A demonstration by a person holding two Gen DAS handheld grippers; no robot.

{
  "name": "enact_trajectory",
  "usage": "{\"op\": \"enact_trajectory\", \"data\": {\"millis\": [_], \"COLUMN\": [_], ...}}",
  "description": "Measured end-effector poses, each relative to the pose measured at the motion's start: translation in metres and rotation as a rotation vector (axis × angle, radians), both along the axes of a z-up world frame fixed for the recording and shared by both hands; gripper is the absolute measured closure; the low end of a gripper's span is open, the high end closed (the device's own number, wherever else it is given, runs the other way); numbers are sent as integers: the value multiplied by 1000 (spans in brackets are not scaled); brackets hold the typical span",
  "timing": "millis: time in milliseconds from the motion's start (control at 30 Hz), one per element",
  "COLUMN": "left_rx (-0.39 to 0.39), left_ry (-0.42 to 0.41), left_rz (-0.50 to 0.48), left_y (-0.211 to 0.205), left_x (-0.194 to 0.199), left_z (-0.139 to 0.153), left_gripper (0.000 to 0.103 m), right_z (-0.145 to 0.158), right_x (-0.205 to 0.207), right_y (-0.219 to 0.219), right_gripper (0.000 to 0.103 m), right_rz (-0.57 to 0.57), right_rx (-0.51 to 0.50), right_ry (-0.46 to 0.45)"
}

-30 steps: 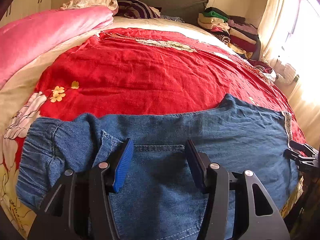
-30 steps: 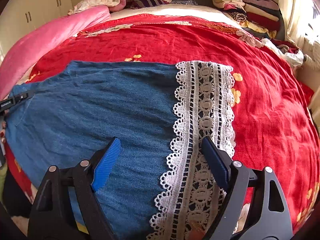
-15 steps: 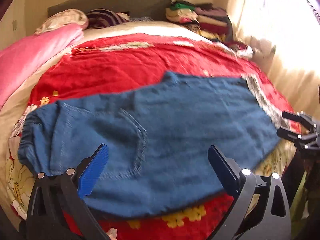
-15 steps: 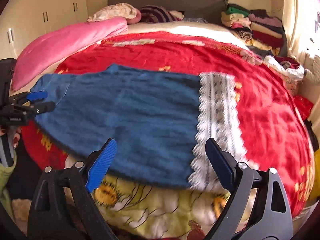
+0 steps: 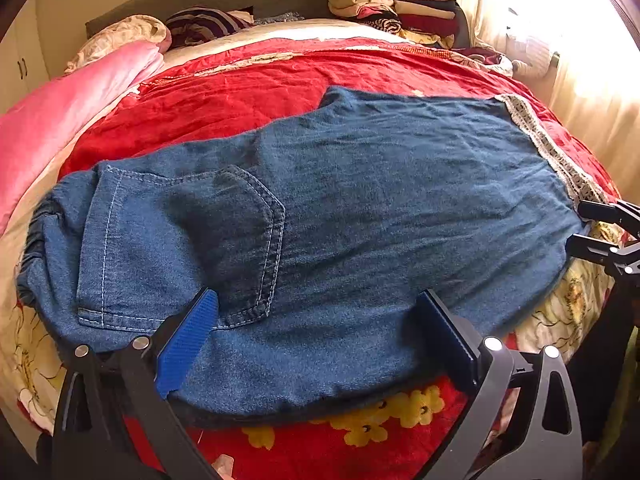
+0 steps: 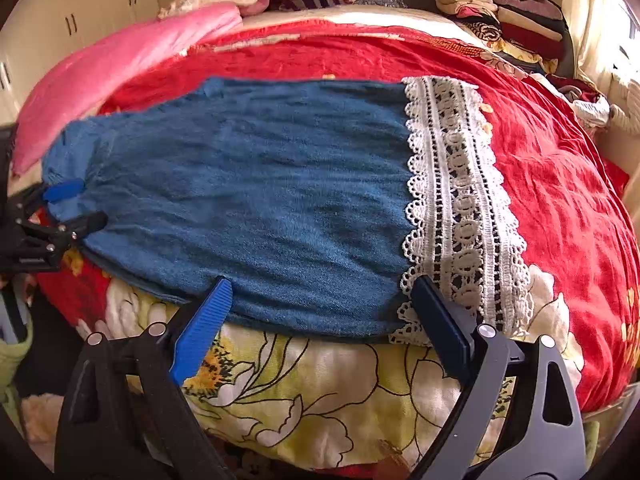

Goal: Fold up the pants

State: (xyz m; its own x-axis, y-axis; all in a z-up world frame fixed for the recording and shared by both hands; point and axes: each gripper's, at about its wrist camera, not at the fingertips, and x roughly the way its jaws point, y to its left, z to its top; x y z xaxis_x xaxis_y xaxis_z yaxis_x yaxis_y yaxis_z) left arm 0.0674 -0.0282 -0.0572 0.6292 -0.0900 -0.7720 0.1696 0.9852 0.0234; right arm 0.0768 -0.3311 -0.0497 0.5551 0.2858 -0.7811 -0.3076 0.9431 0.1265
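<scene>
Blue denim pants (image 5: 360, 200) lie flat across the red bedspread, folded leg on leg. The elastic waist (image 5: 36, 236) and a back pocket are at the left, and the white lace hem (image 6: 456, 200) is at the right. My left gripper (image 5: 318, 340) hovers open over the near edge by the pocket, its pads clear of the cloth. At the hem end, my right gripper (image 6: 320, 312) stands open above the near edge, with nothing pinched. Each gripper shows at the side of the other's view: the right gripper (image 5: 600, 232) and the left gripper (image 6: 60, 216).
The red bedspread (image 5: 260, 92) covers a floral quilt (image 6: 320, 392) that hangs over the bed's near edge. A pink blanket (image 5: 60, 120) lies along the left. Pillows and a stack of folded clothes (image 5: 392, 4) sit at the headboard. A bright curtain is on the right.
Both grippers have drawn back from over the pants toward the bed's near edge, and their jaws stand wider. The left view has rolled, and the pants lie spread out.
</scene>
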Motion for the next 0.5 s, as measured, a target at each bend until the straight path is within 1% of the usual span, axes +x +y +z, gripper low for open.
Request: {"op": "enact_trajectory", "data": {"millis": [100,233,500], "left_rx": [-27,-34,-51], "left_ry": [-19,-64,-101], "left_rz": [-2,-8,-34], "left_y": [0,-3,-17], "left_x": [-5,-13,-17], "left_z": [13,33,56], "left_gripper": [5,5,4], "right_z": [12,21,39], "right_x": [-5,-10,-19], "right_y": [-11,-26,-56], "right_gripper": [16,14,11], "right_rz": [-22,-61,-138], "right_rx": [44,80,135], "right_ry": [-21,-34,-82]}}
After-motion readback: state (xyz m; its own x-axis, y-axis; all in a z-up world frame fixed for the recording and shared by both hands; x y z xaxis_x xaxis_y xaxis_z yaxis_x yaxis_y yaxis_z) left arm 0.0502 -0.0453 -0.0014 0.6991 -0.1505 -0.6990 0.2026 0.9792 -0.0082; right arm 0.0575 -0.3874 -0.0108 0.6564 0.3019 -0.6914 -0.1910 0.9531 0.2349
